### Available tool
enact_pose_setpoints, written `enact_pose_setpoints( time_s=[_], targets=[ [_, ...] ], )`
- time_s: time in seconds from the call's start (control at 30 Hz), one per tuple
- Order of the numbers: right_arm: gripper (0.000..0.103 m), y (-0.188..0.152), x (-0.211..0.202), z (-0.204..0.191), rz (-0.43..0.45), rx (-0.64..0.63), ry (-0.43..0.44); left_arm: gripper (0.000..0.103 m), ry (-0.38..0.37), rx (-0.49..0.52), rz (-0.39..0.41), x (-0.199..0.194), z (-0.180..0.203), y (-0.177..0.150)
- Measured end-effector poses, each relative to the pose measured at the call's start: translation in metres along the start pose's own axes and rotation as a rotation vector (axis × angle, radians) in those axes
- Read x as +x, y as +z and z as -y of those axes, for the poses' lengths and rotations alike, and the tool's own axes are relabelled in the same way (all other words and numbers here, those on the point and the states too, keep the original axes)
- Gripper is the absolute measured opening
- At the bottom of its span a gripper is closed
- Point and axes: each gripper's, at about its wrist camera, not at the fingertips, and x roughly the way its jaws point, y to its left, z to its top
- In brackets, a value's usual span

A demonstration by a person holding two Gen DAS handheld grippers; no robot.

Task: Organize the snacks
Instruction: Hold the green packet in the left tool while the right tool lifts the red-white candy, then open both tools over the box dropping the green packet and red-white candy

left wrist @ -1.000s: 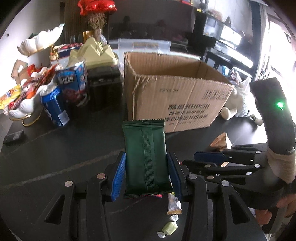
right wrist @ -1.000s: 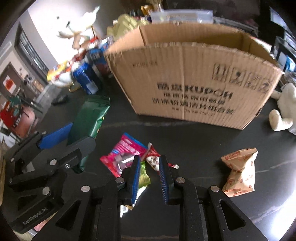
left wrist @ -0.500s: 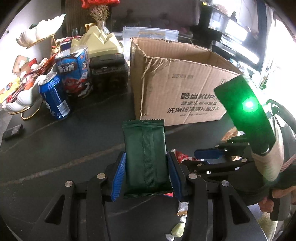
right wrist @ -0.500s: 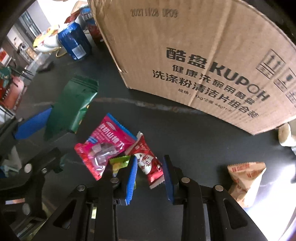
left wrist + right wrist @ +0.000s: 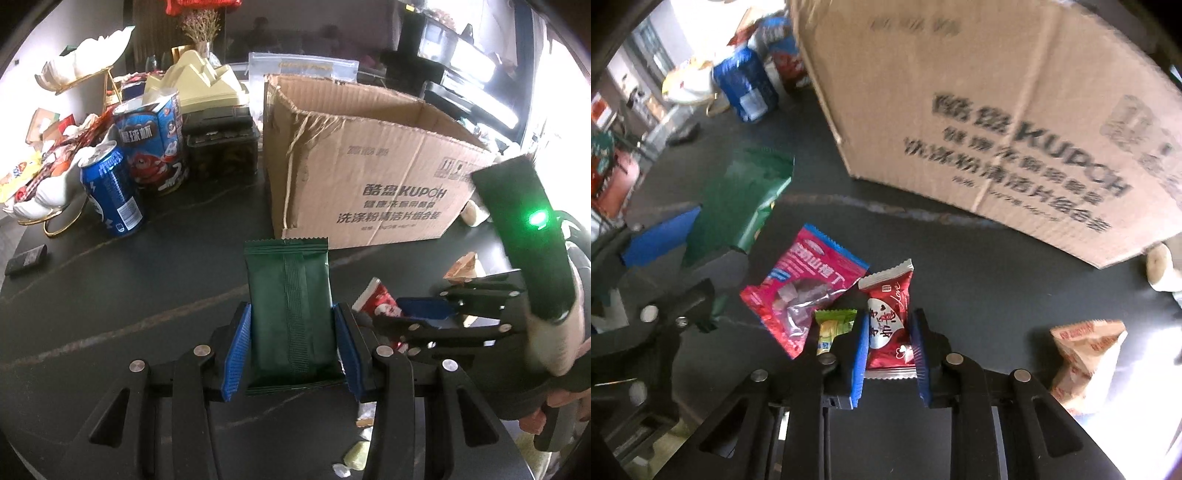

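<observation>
Left gripper (image 5: 291,343) grips the green packet (image 5: 290,306) upright, just before the cardboard box (image 5: 369,184). Right gripper (image 5: 889,350), jaws just closing, pinches the red candy packet (image 5: 888,314) on the table before that box.

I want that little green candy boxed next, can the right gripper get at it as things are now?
Probably not yet: the right gripper has just been closing around the red packet, so it's occupied. The green candy lies beside its fingers, partly under the pink packet.

I read "KUPOH" after Chinese characters on the brown cardboard box (image 5: 369,177), "Love" on the red foil snack packet (image 5: 888,321), and "星球杯" on the blue printed tub (image 5: 151,147).
</observation>
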Motion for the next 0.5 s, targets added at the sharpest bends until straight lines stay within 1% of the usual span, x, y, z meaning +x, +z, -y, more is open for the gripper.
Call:
enact_pose_setpoints(
  time_s=[0.33, 0.4, 0.5],
  targets=[
    [0.024, -0.017, -0.088, 0.022, 0.234, 0.105, -0.003, 0.044, -0.031, 0.030, 0.092, -0.041, 0.019, 0.016],
    [0.024, -0.007, -0.100, 0.026, 0.268, 0.121, -0.002, 0.044, -0.034, 0.035, 0.113, -0.050, 0.022, 0.021],
    [0.024, -0.008, -0.121, 0.029, 0.324, 0.139, -0.005, 0.044, -0.037, 0.043, 0.139, -0.062, 0.027, 0.028]
  ],
)
